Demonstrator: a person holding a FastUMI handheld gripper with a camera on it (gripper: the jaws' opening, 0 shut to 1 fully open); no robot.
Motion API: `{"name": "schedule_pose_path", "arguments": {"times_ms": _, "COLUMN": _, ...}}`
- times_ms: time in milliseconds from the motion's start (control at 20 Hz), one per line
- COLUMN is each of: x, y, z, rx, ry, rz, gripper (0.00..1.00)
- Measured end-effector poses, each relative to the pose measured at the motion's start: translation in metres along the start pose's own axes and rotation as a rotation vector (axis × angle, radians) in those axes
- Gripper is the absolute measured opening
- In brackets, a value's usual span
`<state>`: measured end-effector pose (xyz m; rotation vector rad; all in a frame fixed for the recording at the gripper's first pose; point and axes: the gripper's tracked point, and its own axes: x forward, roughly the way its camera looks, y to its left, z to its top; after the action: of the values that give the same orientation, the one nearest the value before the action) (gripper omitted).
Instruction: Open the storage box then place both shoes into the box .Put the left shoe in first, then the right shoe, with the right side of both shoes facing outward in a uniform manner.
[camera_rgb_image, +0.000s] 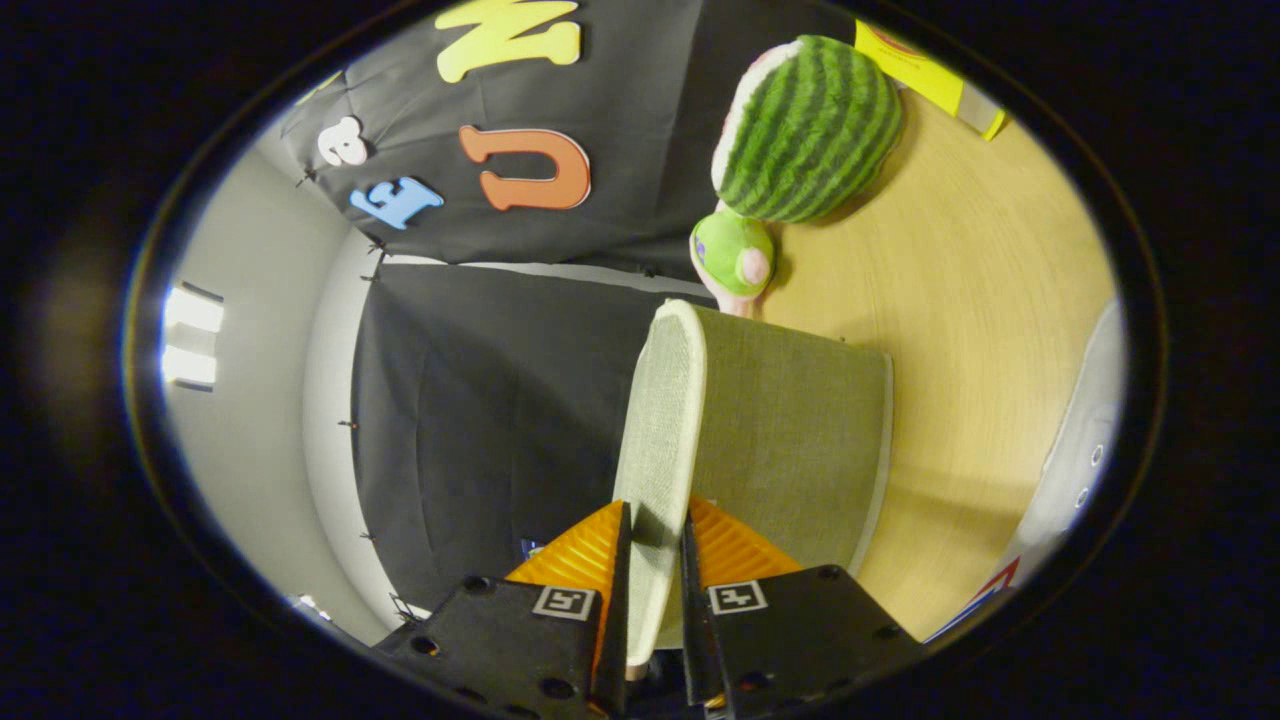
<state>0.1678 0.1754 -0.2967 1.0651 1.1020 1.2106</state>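
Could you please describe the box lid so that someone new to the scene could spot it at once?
Start at the wooden table and find the grey fabric box on it. The lid is the paler grey panel at the box's edge, clamped between the orange fingers of the gripper, unlike the green plush toy beyond.

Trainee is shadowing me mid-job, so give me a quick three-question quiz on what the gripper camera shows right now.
1. True or false: the gripper is shut on the storage box lid.
2. Which toy lies beyond the storage box? A) watermelon plush B) toy car C) ball
3. Fill in: a white ____ lies on the wooden table beside the box.

Key: 1 true; 2 A, the watermelon plush; 3 shoe.
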Motion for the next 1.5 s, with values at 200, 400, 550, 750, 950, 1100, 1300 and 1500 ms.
{"name": "schedule_pose_path", "arguments": {"times_ms": 200, "x": -0.001, "y": 0.012, "z": 0.004, "rx": -0.003, "ry": -0.049, "rz": -0.030, "gripper": 0.06}}
{"name": "schedule_pose_path", "arguments": {"times_ms": 400, "x": 0.000, "y": 0.041, "z": 0.001, "rx": -0.045, "ry": -0.065, "rz": -0.047, "gripper": 0.05}}
{"name": "schedule_pose_path", "arguments": {"times_ms": 550, "x": 0.005, "y": 0.068, "z": -0.007, "rx": -0.119, "ry": -0.071, "rz": -0.071, "gripper": 0.05}}
{"name": "schedule_pose_path", "arguments": {"times_ms": 750, "x": 0.026, "y": 0.105, "z": -0.012, "rx": -0.165, "ry": -0.102, "rz": -0.148, "gripper": 0.05}}
{"name": "schedule_pose_path", "arguments": {"times_ms": 950, "x": 0.058, "y": 0.141, "z": -0.026, "rx": -0.290, "ry": -0.108, "rz": -0.273, "gripper": 0.06}}
{"name": "schedule_pose_path", "arguments": {"times_ms": 1100, "x": 0.087, "y": 0.166, "z": -0.031, "rx": -0.358, "ry": -0.125, "rz": -0.303, "gripper": 0.06}}
{"name": "schedule_pose_path", "arguments": {"times_ms": 1300, "x": 0.130, "y": 0.184, "z": -0.033, "rx": -0.412, "ry": -0.165, "rz": -0.315, "gripper": 0.08}}
{"name": "schedule_pose_path", "arguments": {"times_ms": 1500, "x": 0.175, "y": 0.195, "z": -0.040, "rx": -0.456, "ry": -0.171, "rz": -0.314, "gripper": 0.10}}
